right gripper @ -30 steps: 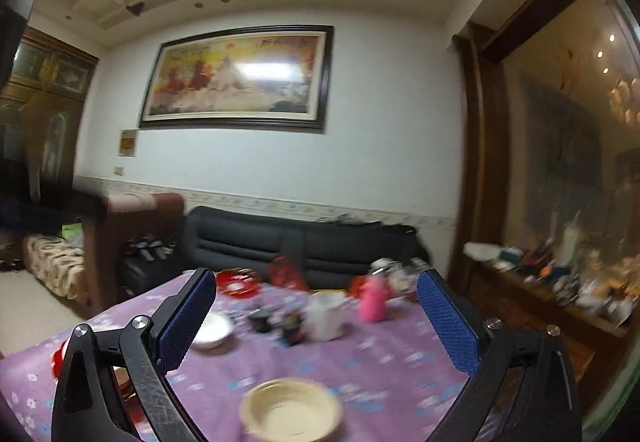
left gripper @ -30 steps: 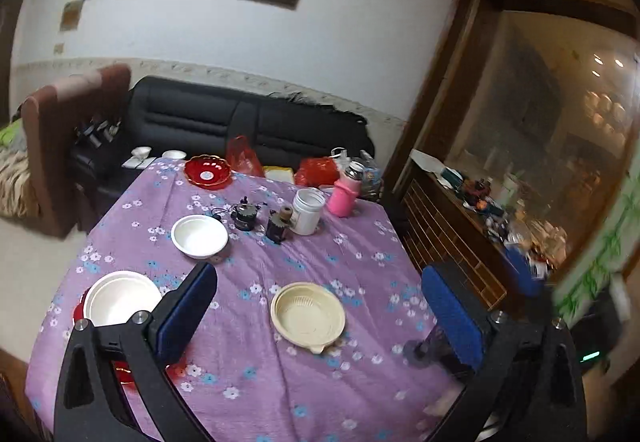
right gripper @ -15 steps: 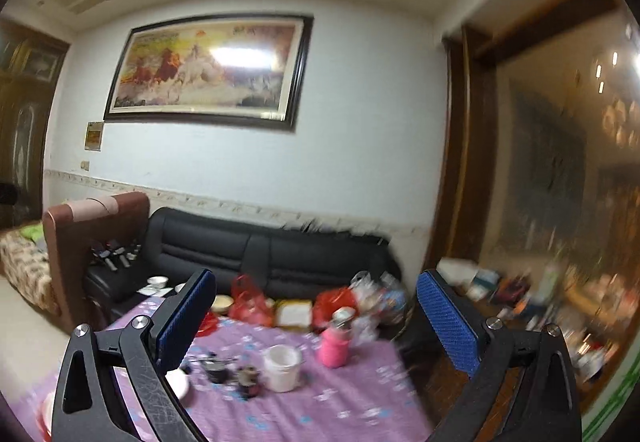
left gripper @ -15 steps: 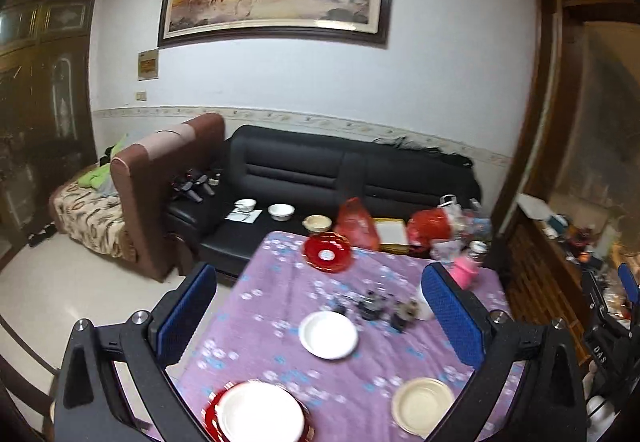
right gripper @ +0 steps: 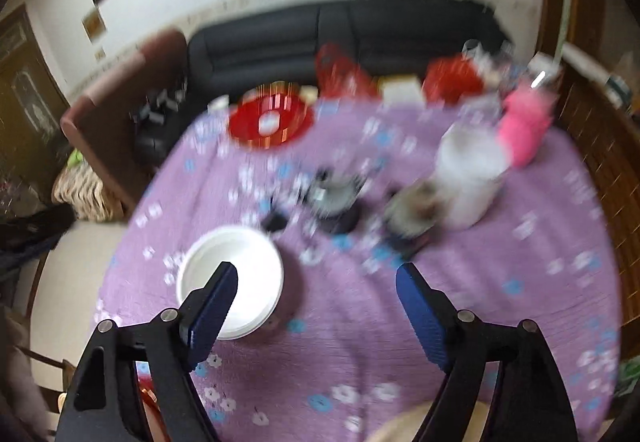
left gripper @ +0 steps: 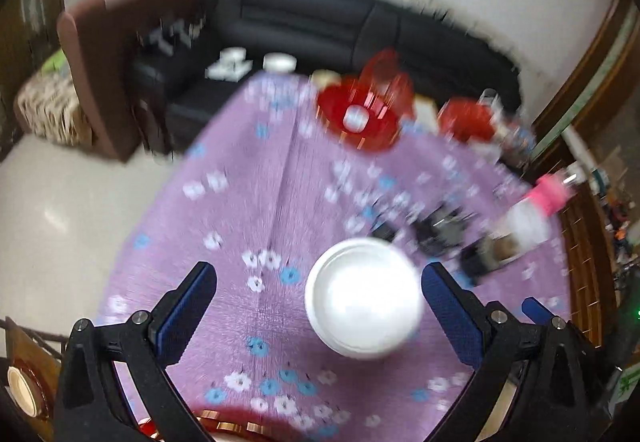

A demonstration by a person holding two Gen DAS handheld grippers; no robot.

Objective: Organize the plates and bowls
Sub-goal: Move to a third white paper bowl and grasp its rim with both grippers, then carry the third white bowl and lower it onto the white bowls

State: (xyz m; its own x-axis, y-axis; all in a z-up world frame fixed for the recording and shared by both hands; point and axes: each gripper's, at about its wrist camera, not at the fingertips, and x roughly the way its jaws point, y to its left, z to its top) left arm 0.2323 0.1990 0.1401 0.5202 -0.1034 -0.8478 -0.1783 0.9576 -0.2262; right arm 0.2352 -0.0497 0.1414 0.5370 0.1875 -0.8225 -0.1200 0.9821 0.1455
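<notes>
A white bowl (left gripper: 362, 308) sits on the purple flowered tablecloth (left gripper: 248, 210), just inside my left gripper's right finger. My left gripper (left gripper: 318, 292) is open and empty above the cloth. The bowl also shows in the right wrist view (right gripper: 240, 268), partly behind the left finger of my open, empty right gripper (right gripper: 316, 288). A red plate (left gripper: 356, 122) lies at the far edge of the table, and it shows in the right wrist view (right gripper: 272, 120) too. A red plate rim (left gripper: 224, 424) peeks in at the bottom. A cream dish edge (right gripper: 396, 428) shows at the bottom of the right view.
A white jar (right gripper: 470, 170), a pink bottle (right gripper: 526, 126) and small dark cups (right gripper: 340, 198) stand mid-table to the right. Red bags (right gripper: 452, 80) sit at the far edge. A black sofa (left gripper: 320, 26) and a brown armchair (left gripper: 120, 42) stand behind the table.
Both grippers have tilted down and moved in close over the table. The white bowl now lies near both grippers' fingers. The frames are blurred by motion.
</notes>
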